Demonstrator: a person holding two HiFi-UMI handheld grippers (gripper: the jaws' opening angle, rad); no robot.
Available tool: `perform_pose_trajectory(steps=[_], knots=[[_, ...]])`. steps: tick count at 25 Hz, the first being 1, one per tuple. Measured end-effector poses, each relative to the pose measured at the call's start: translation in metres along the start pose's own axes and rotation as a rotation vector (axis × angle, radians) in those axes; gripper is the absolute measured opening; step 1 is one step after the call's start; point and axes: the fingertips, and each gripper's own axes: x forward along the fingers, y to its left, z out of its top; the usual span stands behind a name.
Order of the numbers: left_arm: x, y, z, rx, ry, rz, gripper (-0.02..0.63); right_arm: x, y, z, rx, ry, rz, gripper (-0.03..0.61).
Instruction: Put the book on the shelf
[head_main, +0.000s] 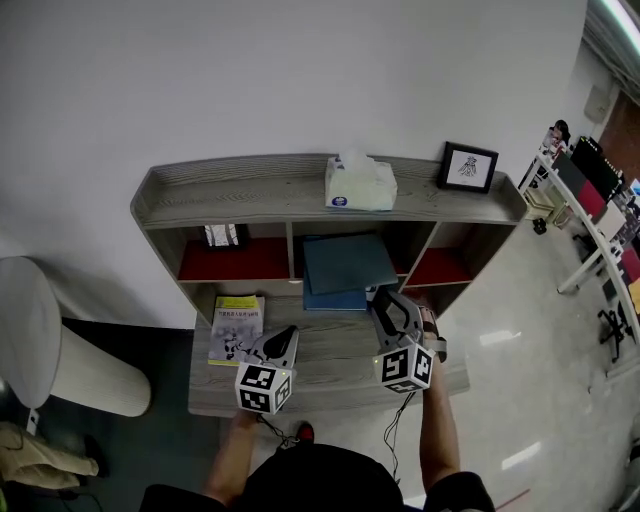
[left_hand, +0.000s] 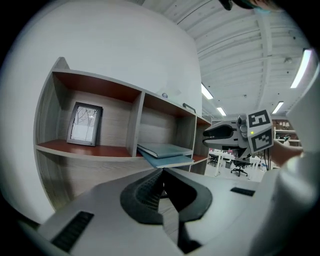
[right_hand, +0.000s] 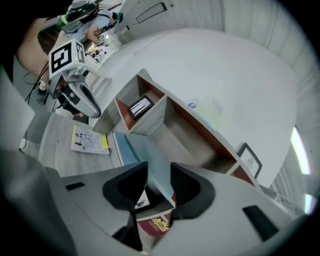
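The right gripper had its jaws closed on the near right corner of a teal book, and the cover filled the gap between the pads. A white and maroon patch showed just under it, too blurred to place. The teal book lay skewed in the middle compartment of the grey wooden shelf unit and stuck out past the front edge. It rested on a blue book that sat squarer beneath it.

The left gripper hovered over the desk board with its jaws shut together and nothing between them, apart from both books.

In the head view, a yellow-and-white booklet lay flat on the desk, close by at the left gripper's 10 o'clock. A small framed picture stood in the left compartment, at 10 o'clock from the teal book. On the top board, a tissue box sat at the teal book's 12 o'clock. A black picture frame stood upright at its 1 o'clock.
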Motion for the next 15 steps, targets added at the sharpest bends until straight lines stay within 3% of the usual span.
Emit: perform_pose_trajectory(steps=[5,10,15], knots=[[-0.012,-0.026,-0.006,0.002,0.013,0.001,0.008,-0.04,0.012,-0.01,0.227,-0.047,-0.05,0.132],[-0.02,-0.057,-0.008,0.027,0.01,-0.011,0.008,-0.072,0.024,-0.022,0.392,-0.061,-0.105,0.077],[-0.037,-0.087,-0.015,0.036,0.006,-0.003,0.008,-0.108,0.029,-0.021,0.542,-0.153,-0.113,0.054]])
